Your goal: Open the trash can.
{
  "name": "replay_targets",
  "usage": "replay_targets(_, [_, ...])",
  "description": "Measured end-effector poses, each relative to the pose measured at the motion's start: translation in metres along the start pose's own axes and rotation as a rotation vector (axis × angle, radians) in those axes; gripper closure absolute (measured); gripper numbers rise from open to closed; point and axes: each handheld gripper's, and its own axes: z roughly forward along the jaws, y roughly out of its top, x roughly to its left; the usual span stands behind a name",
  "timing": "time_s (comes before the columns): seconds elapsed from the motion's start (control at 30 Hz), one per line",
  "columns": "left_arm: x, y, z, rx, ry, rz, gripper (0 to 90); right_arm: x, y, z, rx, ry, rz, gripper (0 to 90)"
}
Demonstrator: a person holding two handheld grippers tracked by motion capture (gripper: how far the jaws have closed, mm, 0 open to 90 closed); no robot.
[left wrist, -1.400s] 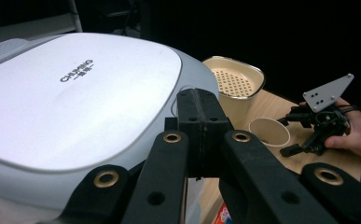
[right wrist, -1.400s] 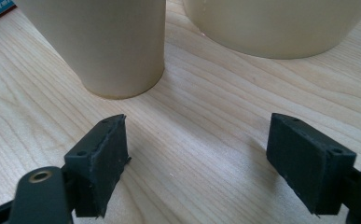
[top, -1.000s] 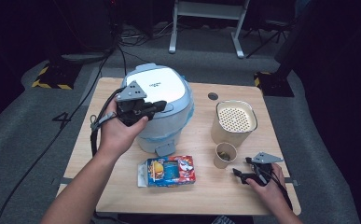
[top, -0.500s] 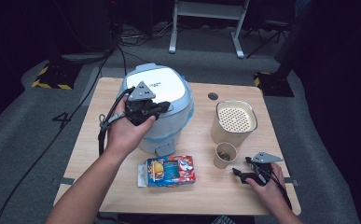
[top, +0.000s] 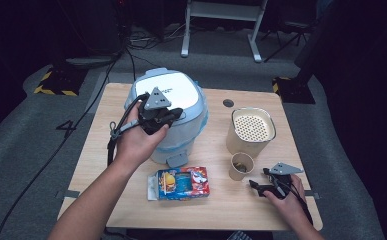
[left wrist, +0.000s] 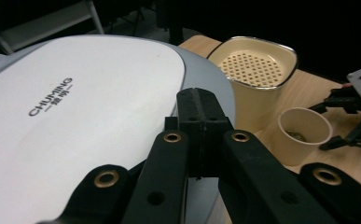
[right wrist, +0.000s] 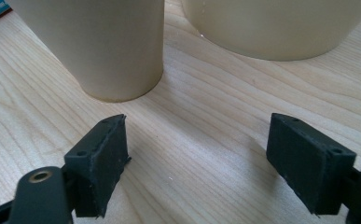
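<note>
A white and pale-blue cooker (top: 181,95) stands at the table's back left, its flat white lid (left wrist: 75,116) closed. My left gripper (top: 177,113) hovers just over the lid's front right part, jaws shut with nothing between them (left wrist: 201,100). My right gripper (top: 255,186) rests on the table at the front right, open, its jaws pointing at a small paper cup (top: 242,166). In the right gripper view the gripper (right wrist: 197,149) has bare wood between its jaws, and the cup (right wrist: 103,42) stands just beyond the left jaw.
A cream pot with a perforated insert (top: 251,131) stands behind the cup; its wall (right wrist: 271,23) is close ahead of the right gripper. A colourful snack box (top: 180,183) lies flat before the cooker. Bare wooden table (top: 231,212) lies along the front edge.
My left gripper has shifted slightly to the right over the cooker lid. The right gripper has stayed in place.
</note>
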Motion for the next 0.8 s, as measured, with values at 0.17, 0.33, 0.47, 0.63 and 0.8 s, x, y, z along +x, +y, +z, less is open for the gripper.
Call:
replay_targets(0.17, [0.0016,-0.0013,0.0014,-0.013,-0.004,-0.003,90.0,0.0000,0.0000,0.0000,0.000,0.000,0.000,20.5])
replay_targets(0.33, [-0.0007,-0.0017,0.0014,-0.009,0.005,0.021,90.0,0.0000,0.0000,0.0000,0.000,0.000,0.000,20.5])
replay_targets(0.47, [-0.0028,-0.0021,0.0016,-0.008,0.018,0.036,90.0,0.0000,0.0000,0.0000,0.000,0.000,0.000,20.5])
replay_targets(0.63, [-0.0025,-0.0025,0.0017,-0.010,0.003,0.025,90.0,0.0000,0.0000,0.0000,0.000,0.000,0.000,20.5])
replay_targets(0.8, [-0.0068,-0.0028,0.0050,-0.013,-0.040,0.013,90.0,0.0000,0.0000,0.0001,0.000,-0.001,0.000,20.5])
